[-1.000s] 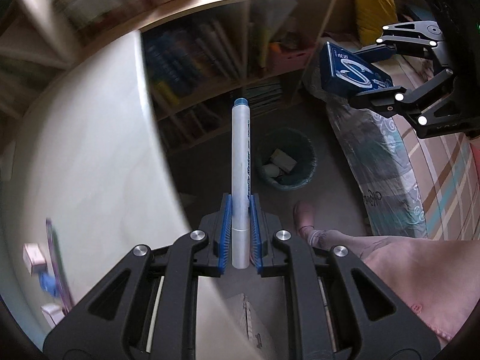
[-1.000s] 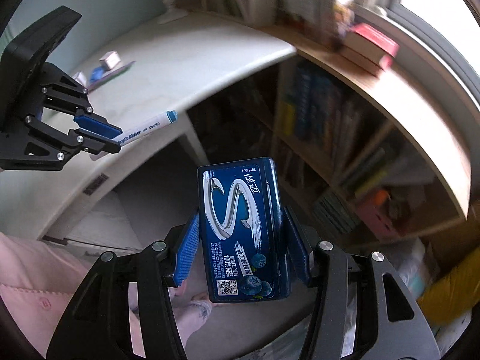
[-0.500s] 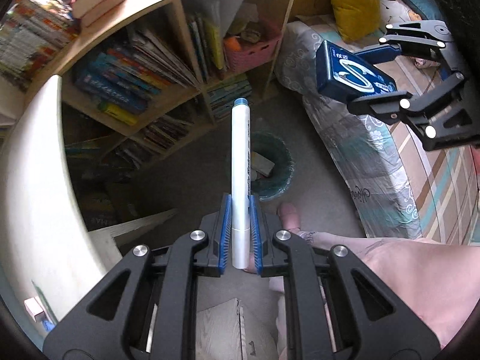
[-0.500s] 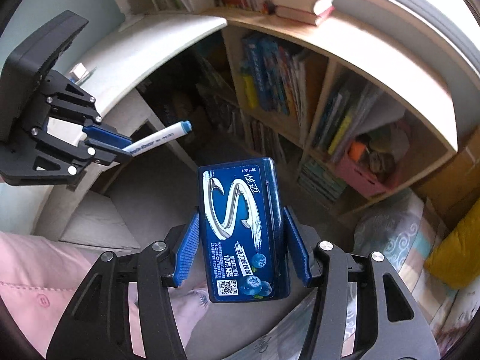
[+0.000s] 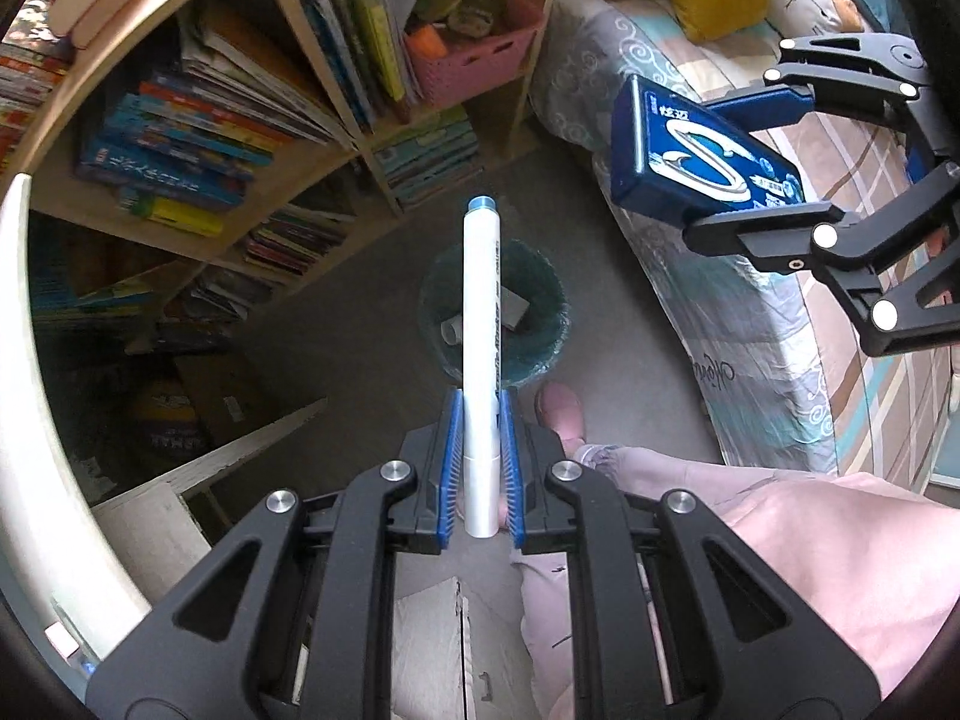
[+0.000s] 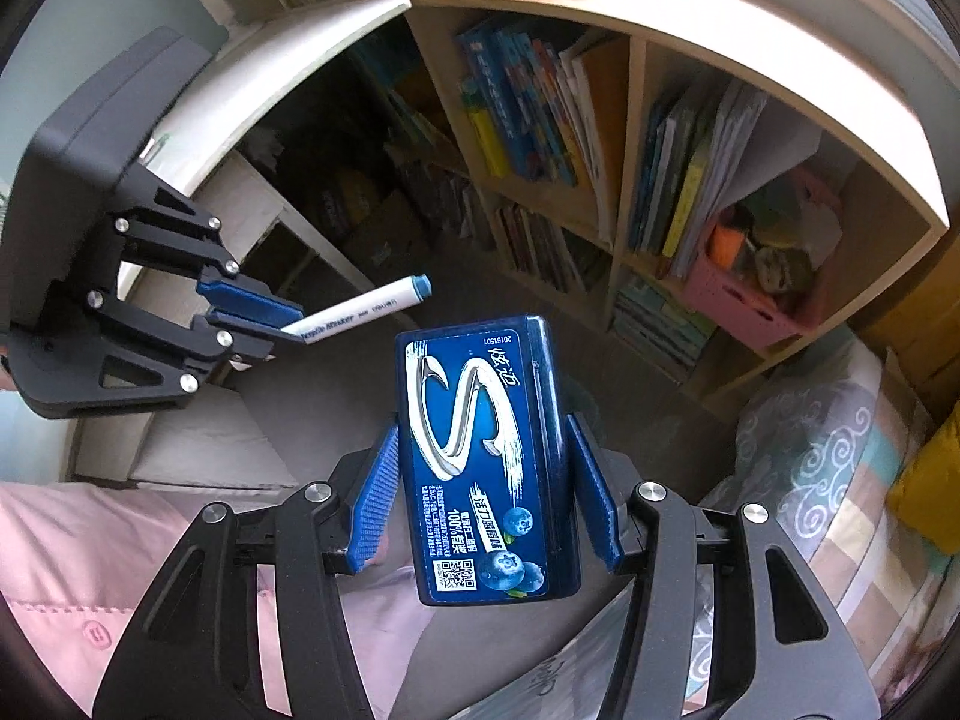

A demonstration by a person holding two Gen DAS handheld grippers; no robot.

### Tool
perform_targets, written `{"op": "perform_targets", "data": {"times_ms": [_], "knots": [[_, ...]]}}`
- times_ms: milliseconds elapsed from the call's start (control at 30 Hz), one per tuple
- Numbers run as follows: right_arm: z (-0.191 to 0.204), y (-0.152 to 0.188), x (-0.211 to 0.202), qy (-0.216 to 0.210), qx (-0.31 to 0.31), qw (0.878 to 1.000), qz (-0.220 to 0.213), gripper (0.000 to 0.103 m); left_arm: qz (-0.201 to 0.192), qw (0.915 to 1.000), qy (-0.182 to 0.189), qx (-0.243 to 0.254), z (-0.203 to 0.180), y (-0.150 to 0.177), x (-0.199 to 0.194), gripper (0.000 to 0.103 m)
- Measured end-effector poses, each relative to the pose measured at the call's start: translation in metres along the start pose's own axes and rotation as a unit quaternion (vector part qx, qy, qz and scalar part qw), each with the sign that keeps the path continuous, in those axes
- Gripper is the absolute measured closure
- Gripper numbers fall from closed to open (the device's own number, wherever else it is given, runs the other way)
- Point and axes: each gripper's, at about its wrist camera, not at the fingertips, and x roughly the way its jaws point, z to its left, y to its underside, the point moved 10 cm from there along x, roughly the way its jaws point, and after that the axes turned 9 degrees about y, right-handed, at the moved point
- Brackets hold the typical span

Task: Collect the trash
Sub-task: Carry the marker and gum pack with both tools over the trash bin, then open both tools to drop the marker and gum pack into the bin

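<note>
Two tools, each clamping one item: marker (image 5: 480,324), blue box (image 6: 485,468).

Glossy blue tin (image 6: 489,468), wooden bookshelf (image 6: 624,138)

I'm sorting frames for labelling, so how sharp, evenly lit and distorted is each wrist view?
Left wrist view: sharp; marker and trash bin crisp, desk underside dark, shelf edges bowed by the fisheye. Right wrist view: sharp too; print on the blue box legible, shelf top washed out, corners vignetted black.
</note>
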Motion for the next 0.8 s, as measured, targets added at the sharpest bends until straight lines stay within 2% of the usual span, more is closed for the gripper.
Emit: {"op": "perform_targets", "data": {"times_ms": [467, 700, 767, 800], "knots": [[-0.017, 0.004, 0.018, -0.023, 0.009, 1.000, 0.010, 0.049, 0.026, 0.9995, 0.016, 0.004, -0.017, -0.023, 0.026, 0.092], [-0.021, 0.005, 0.030, -0.031, 0.010, 0.999, 0.021, 0.048, 0.033, 0.9994, 0.012, 0.002, -0.016, -0.033, 0.038, 0.092], [-0.022, 0.005, 0.036, -0.032, 0.009, 0.999, 0.029, 0.045, 0.037, 0.9993, 0.004, 0.006, -0.014, -0.036, 0.042, 0.084], [-0.025, 0.005, 0.039, -0.024, 0.011, 0.999, 0.031, 0.040, 0.040, 0.9992, 0.001, 0.005, -0.014, -0.036, 0.044, 0.063]]}}
